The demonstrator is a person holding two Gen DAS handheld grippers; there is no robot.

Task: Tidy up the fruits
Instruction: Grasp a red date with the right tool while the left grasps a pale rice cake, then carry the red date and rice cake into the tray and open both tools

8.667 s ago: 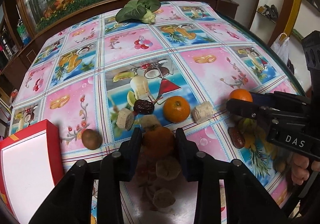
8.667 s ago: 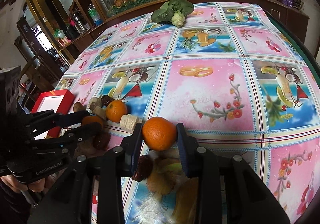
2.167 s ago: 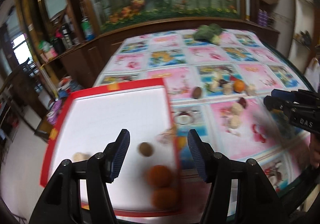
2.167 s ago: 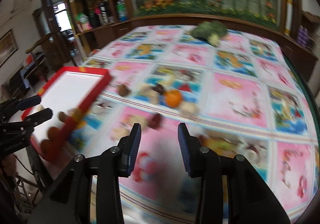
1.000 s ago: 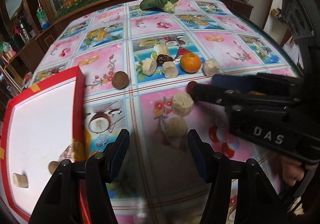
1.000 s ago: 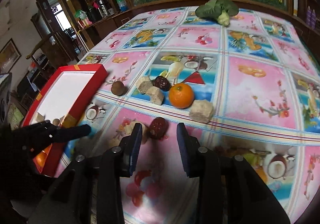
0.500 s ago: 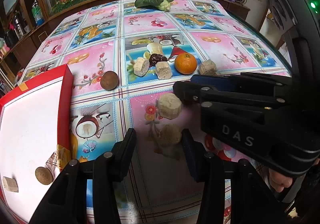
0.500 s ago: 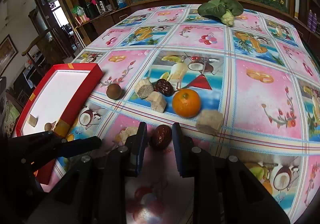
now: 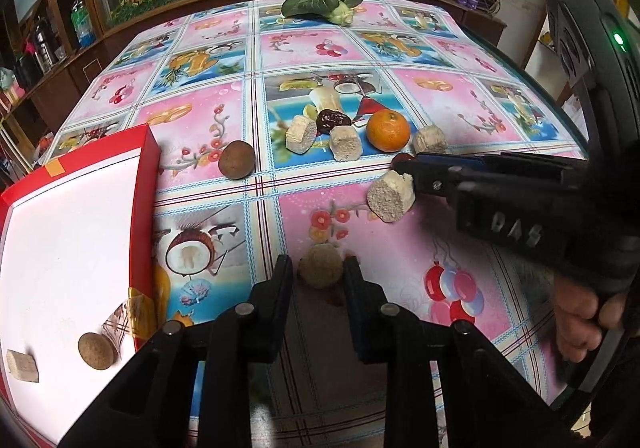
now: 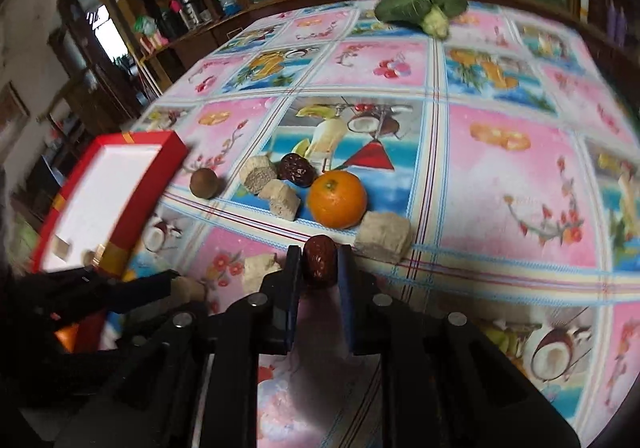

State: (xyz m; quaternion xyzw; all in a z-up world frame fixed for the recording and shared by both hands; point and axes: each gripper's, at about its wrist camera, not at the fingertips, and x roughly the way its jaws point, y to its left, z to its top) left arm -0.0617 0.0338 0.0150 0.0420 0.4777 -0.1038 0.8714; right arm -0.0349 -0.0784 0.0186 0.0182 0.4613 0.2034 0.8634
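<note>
Left wrist: red box (image 9: 146, 176) holds beige cube (image 9: 22, 366), brown ball (image 9: 96, 351); both grippers' fingers clamping fruit.

Dim indoor light overall, soft and even, with no hard shadows on the tablecloth (image 9: 460, 152). Brightest patch from a window (image 10: 106, 32) at far left in the right wrist view, blown out to white. White inside of the red box (image 9: 72, 248) glaring pale in the left wrist view. Green indicator lamp (image 9: 618, 38) glowing at upper right. Strong fisheye bending at every edge, black corners all round. Left wrist view fairly sharp at centre; right wrist view smeared throughout, worst at the box (image 10: 116, 200) and the leafy greens (image 10: 424, 6). Faint soft shadows under the orange (image 9: 388, 130).
</note>
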